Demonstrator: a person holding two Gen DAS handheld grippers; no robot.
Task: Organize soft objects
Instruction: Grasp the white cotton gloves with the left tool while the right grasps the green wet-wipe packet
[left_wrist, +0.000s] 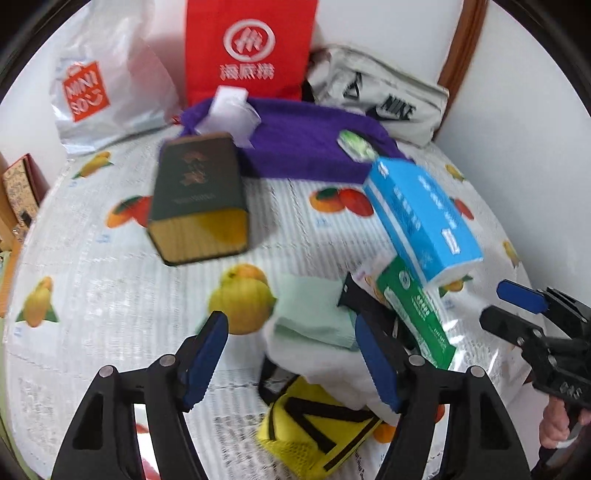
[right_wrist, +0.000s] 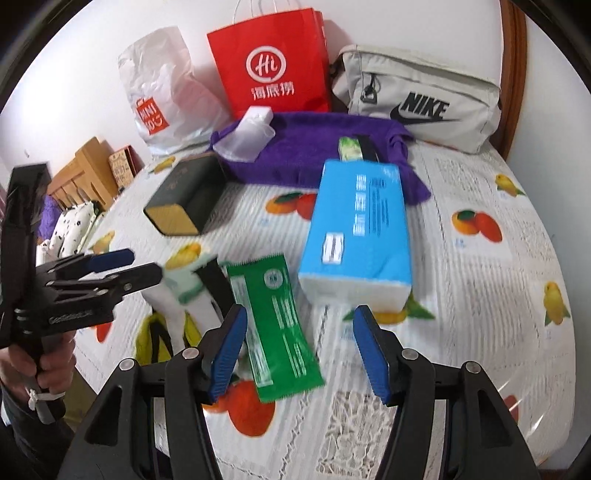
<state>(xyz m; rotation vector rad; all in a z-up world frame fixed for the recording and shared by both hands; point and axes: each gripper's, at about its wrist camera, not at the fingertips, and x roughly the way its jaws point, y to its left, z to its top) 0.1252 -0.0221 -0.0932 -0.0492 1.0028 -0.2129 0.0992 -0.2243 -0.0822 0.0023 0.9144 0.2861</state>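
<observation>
Here the soft things lie heaped at the near edge of the fruit-print tablecloth (right_wrist: 480, 280): a pale green folded cloth (left_wrist: 314, 314) on a white soft bundle (left_wrist: 325, 369), a yellow mesh pouch with black straps (left_wrist: 314, 435) under them, and a flat green foil sachet (right_wrist: 275, 328) beside. The left gripper (left_wrist: 291, 362) hangs over that heap with jaws wide apart, gripping nothing. The right gripper (right_wrist: 299, 350) is likewise spread and empty, above the sachet and just short of the blue plastic-wrapped tissue pack (right_wrist: 358, 229). Closing on the heap could, I judge, catch only the top cloth and drag the rest askew, or snag a strap. The two tools sit near each other, so a clash is possible. A dark green box with a gold end (right_wrist: 184, 199) and a purple towel (right_wrist: 314, 155) lie farther back.
</observation>
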